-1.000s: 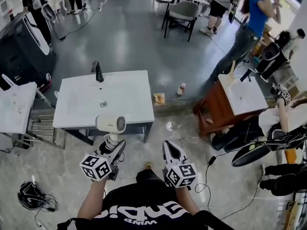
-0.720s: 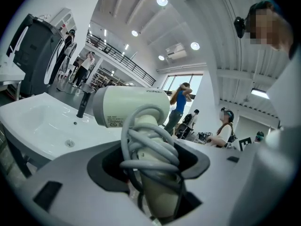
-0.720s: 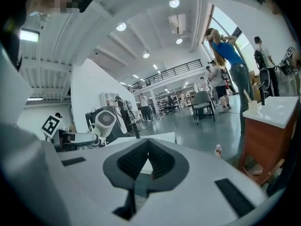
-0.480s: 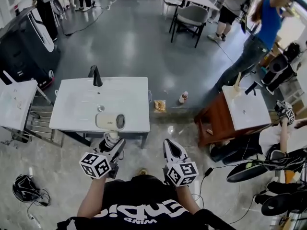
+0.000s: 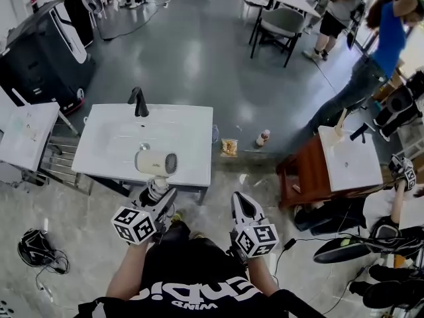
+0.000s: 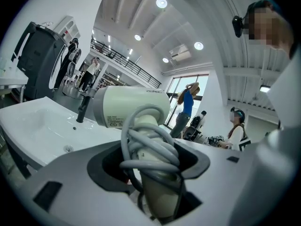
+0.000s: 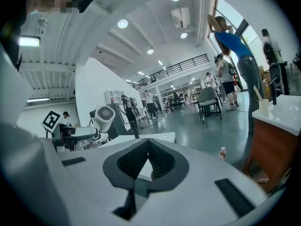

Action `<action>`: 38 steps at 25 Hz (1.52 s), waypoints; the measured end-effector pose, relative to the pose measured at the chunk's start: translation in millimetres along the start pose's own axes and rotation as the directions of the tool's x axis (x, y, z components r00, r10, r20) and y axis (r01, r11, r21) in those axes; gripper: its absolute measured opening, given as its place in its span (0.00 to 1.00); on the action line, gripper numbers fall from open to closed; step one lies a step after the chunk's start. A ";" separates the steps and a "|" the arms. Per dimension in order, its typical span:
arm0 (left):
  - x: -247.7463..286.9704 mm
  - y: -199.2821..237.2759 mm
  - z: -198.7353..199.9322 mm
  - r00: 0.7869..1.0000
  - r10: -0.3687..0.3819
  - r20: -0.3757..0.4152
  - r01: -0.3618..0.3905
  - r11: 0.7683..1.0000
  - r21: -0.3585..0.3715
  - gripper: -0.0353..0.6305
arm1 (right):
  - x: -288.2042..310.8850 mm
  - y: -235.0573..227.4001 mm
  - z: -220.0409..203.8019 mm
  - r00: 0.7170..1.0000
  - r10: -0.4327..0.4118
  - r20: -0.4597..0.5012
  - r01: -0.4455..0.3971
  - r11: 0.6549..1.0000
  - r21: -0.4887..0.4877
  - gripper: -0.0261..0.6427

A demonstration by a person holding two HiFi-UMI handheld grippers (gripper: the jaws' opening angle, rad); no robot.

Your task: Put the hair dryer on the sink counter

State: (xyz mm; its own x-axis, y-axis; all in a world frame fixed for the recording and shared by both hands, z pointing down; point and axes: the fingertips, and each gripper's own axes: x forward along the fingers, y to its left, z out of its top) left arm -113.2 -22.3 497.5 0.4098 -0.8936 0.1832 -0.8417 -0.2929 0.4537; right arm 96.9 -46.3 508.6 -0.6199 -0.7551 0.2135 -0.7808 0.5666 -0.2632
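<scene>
The cream hair dryer (image 5: 156, 162) is held upright over the front part of the white sink counter (image 5: 192, 138), nozzle end facing right. My left gripper (image 5: 159, 192) is shut on its handle, which has the grey cord wound round it. In the left gripper view the dryer's body (image 6: 129, 108) rises above the jaws of the left gripper (image 6: 150, 168), with the basin (image 6: 37, 126) behind. My right gripper (image 5: 237, 201) hangs in front of the counter's right corner, shut and holding nothing. The right gripper view shows the right gripper (image 7: 148, 147) and the dryer (image 7: 104, 116) at its left.
A black faucet (image 5: 138, 101) stands at the counter's back edge. A wooden cabinet with a white top (image 5: 344, 158) is at the right. A bottle (image 5: 263, 138) and a snack packet (image 5: 229, 147) lie on the floor. A white table (image 5: 23, 134) stands left; people and chairs are beyond.
The left gripper has carried the dryer a little further in over the counter's front edge. The right gripper has kept its place beside it.
</scene>
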 end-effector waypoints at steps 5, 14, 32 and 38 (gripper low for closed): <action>13.0 11.2 2.7 1.000 0.005 -0.011 -0.005 1.000 0.002 0.48 | 14.5 -6.0 3.6 1.000 -0.009 0.001 0.009 1.000 -0.002 0.06; 55.1 36.3 15.6 0.999 -0.019 -0.027 0.019 1.000 0.003 0.48 | 49.2 -25.8 15.1 0.999 -0.042 0.014 0.042 0.999 0.002 0.06; 155.5 92.1 70.1 0.993 -0.096 -0.069 0.098 0.995 0.024 0.48 | 154.4 -51.2 55.4 0.995 -0.096 0.022 0.096 0.995 -0.006 0.06; 180.2 108.2 82.5 0.989 -0.122 -0.084 0.126 0.991 0.039 0.48 | 179.8 -58.1 65.7 0.992 -0.121 0.039 0.122 0.993 -0.011 0.06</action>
State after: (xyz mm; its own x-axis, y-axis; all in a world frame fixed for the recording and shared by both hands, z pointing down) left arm -159.5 -243.0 507.7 0.5375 -0.8194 0.1993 -0.7966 -0.4158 0.4389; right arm 36.0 -236.6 500.5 -0.5172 -0.8305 0.2070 -0.8513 0.4741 -0.2248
